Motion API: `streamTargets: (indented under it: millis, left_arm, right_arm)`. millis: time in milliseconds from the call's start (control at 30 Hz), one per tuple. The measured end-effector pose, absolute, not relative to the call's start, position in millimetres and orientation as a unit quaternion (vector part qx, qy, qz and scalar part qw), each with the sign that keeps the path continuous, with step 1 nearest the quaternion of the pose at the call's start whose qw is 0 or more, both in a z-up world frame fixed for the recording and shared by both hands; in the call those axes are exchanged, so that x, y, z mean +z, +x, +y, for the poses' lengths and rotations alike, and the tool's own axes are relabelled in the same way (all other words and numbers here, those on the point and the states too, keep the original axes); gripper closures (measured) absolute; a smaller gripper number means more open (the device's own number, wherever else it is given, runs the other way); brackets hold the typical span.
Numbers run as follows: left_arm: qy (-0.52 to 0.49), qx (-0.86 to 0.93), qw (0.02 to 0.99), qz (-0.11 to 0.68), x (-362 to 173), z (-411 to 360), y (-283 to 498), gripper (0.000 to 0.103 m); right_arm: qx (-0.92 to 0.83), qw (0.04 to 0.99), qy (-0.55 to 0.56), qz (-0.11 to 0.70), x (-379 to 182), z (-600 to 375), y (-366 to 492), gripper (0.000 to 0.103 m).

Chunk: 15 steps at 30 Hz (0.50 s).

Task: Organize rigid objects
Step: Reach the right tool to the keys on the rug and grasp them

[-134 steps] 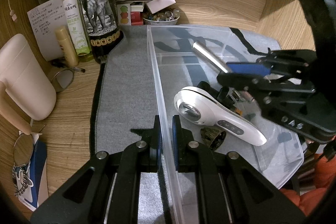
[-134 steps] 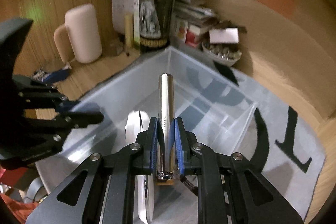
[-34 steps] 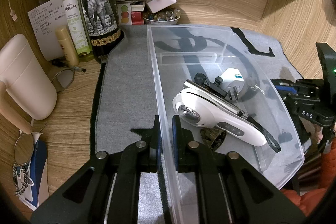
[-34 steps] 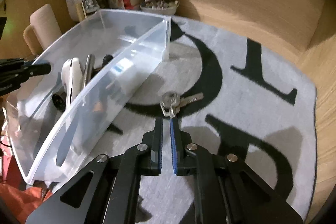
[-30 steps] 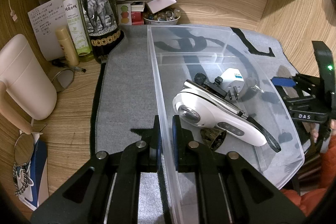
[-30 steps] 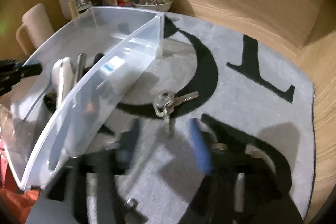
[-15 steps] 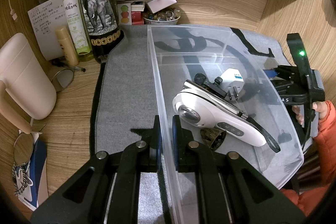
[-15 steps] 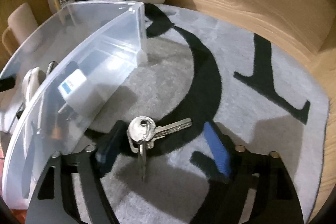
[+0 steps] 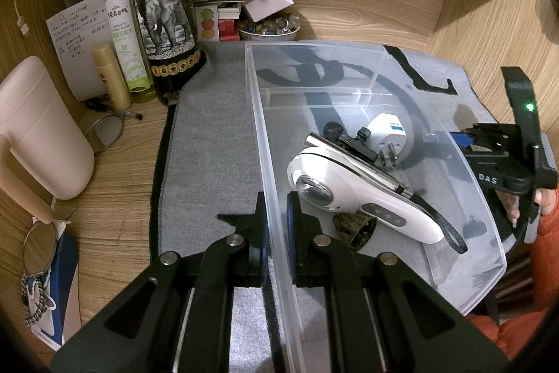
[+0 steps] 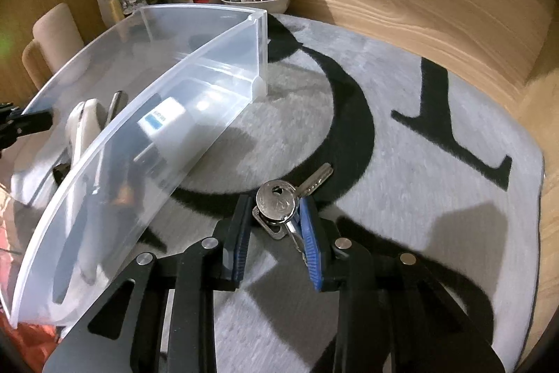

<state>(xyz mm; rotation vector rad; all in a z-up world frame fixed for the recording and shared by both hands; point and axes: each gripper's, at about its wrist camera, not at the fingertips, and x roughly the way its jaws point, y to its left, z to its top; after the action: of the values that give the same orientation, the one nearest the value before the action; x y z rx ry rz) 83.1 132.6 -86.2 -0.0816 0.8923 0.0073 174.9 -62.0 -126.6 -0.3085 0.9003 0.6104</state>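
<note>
A clear plastic bin (image 9: 276, 198) sits on a grey mat. My left gripper (image 9: 276, 226) is shut on the bin's left wall. Inside lie a white handheld device (image 9: 353, 191), a silver metal tube (image 9: 349, 156), a white plug adapter (image 9: 387, 131) and a small dark object (image 9: 356, 229). A bunch of keys (image 10: 279, 201) lies on the mat to the right of the bin (image 10: 146, 142). My right gripper (image 10: 274, 229) is open, its blue pads either side of the keys; the right pad touches them. It also shows in the left wrist view (image 9: 464, 138).
At the back stand a wine bottle (image 9: 164, 6), a green spray bottle (image 9: 124, 34), a small tan bottle (image 9: 111, 76), papers and a bowl of stones (image 9: 269, 27). A cream jug (image 9: 38, 128) stands at left. The grey mat (image 10: 401, 135) with black letters extends right.
My right gripper put the silver tube into the bin, moved out to the keys on the mat, opened, and now straddles them with the jaws narrowing. The left gripper has not moved.
</note>
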Motion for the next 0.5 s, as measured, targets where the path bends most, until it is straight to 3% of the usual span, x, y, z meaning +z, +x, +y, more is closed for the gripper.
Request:
streamTargets:
  millis: [500]
  left_arm:
    - [-0.039,0.004,0.901,0.431,-86.2,132.3,83.0,0.095]
  right_arm:
    - [0.29,0.883,-0.116,0.35,-68.8,-73.6,148.3,0.078]
